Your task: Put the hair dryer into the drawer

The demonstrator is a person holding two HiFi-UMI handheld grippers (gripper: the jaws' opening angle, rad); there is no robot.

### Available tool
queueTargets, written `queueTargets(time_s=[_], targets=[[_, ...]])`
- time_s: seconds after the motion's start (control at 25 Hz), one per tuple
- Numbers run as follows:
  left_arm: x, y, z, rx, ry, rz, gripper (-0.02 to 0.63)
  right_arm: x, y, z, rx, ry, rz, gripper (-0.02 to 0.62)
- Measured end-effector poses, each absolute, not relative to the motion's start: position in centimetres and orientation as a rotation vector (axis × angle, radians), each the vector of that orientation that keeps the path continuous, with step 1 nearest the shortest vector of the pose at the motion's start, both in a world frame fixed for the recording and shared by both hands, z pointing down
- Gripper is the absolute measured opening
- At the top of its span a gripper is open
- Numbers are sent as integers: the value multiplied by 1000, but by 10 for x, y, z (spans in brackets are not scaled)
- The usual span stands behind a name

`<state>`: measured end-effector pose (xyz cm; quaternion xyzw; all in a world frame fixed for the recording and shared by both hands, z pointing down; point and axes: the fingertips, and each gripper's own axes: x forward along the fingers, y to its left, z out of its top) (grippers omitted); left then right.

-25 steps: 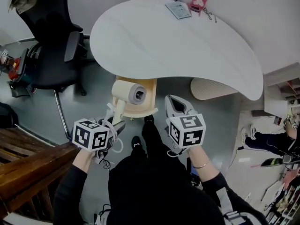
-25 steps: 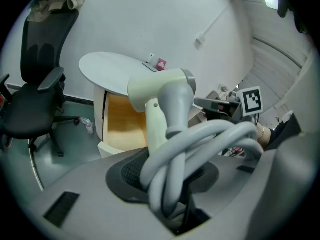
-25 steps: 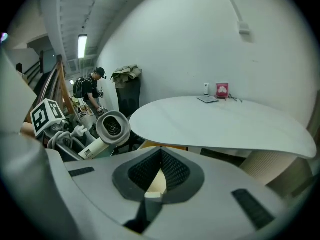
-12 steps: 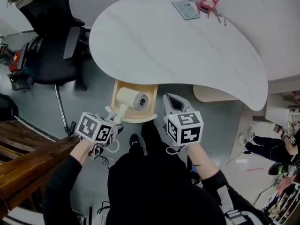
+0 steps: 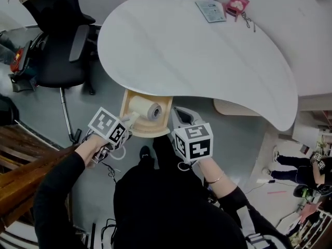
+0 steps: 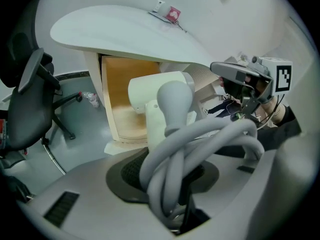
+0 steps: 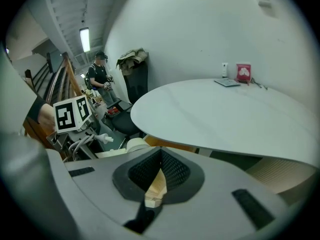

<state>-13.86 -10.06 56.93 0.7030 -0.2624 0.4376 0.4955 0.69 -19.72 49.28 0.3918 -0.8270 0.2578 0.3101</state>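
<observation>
A cream hair dryer [image 5: 144,108] [image 6: 161,103] hangs with its barrel inside the outline of the open wooden drawer [image 5: 126,98] [image 6: 118,94] under the white table [image 5: 197,51]. Whether it touches the drawer's bottom I cannot tell. My left gripper [image 5: 126,126] [image 6: 172,176] points steeply down, shut on the dryer's handle and its bundled grey cord [image 6: 210,139]. My right gripper [image 5: 180,115] [image 7: 160,176] is just right of the drawer's front corner, jaws together and nothing between them. In the right gripper view a bit of the drawer's wood [image 7: 155,189] shows past the pads.
A black office chair [image 5: 57,51] stands left of the drawer. A wooden stair rail [image 5: 26,165] runs along the lower left. A pink box [image 5: 237,4] and a card [image 5: 210,10] lie at the table's far edge. A ribbed beige panel [image 5: 233,109] sits under the table, right.
My left gripper has tipped further down and lowered the hair dryer from above the drawer into its opening. The right gripper has also sunk and moved closer to the drawer's right corner.
</observation>
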Motion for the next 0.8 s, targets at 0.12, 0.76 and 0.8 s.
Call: queueTargets(time_s=[0.12,0.76,0.8], targets=[[-139,-108,579,1660,-621,1084,169,0,-196,499,991,-2185,677,5],[-132,-140,618,1543,-572,1255,169,-14,-194,519,917,-2161,736,5],[-130,-142,620,1544,-578,1258,170,-15,-193,522,912,-2156,740,5]])
